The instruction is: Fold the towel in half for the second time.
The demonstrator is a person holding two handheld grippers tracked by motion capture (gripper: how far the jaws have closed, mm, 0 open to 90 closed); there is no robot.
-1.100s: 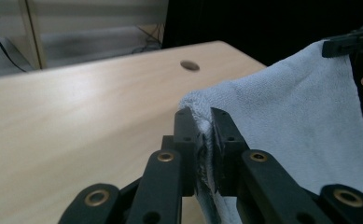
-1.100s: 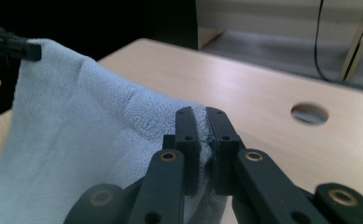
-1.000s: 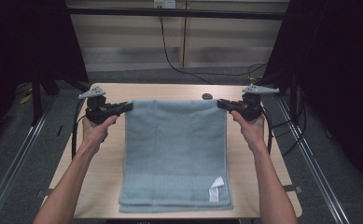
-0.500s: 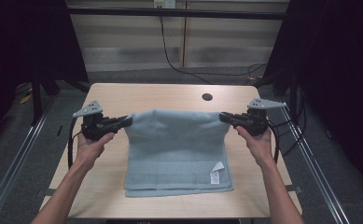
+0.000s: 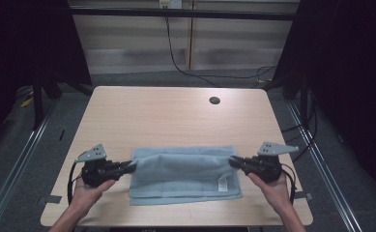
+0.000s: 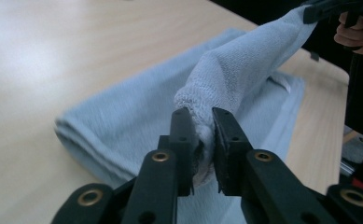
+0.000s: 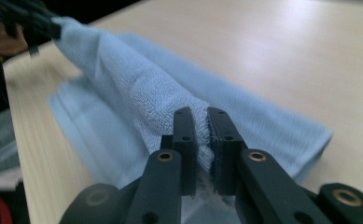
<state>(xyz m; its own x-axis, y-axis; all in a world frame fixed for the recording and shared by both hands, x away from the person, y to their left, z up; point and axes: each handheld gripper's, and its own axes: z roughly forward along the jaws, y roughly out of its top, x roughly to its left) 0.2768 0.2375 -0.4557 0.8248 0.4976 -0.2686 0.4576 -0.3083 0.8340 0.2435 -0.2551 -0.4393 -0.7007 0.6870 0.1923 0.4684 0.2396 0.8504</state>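
Pale blue terry towel (image 5: 183, 174) hangs taut between our left gripper (image 5: 127, 166) and right gripper (image 5: 235, 161), each clamped on a corner, apparently to fold it.

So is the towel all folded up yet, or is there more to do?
Partly done: the blue towel already lies doubled on the table, near its front edge. In hand: the left gripper and right gripper each pinch an end of the raised top edge. Left: lowering that edge, letting go, maybe another fold.
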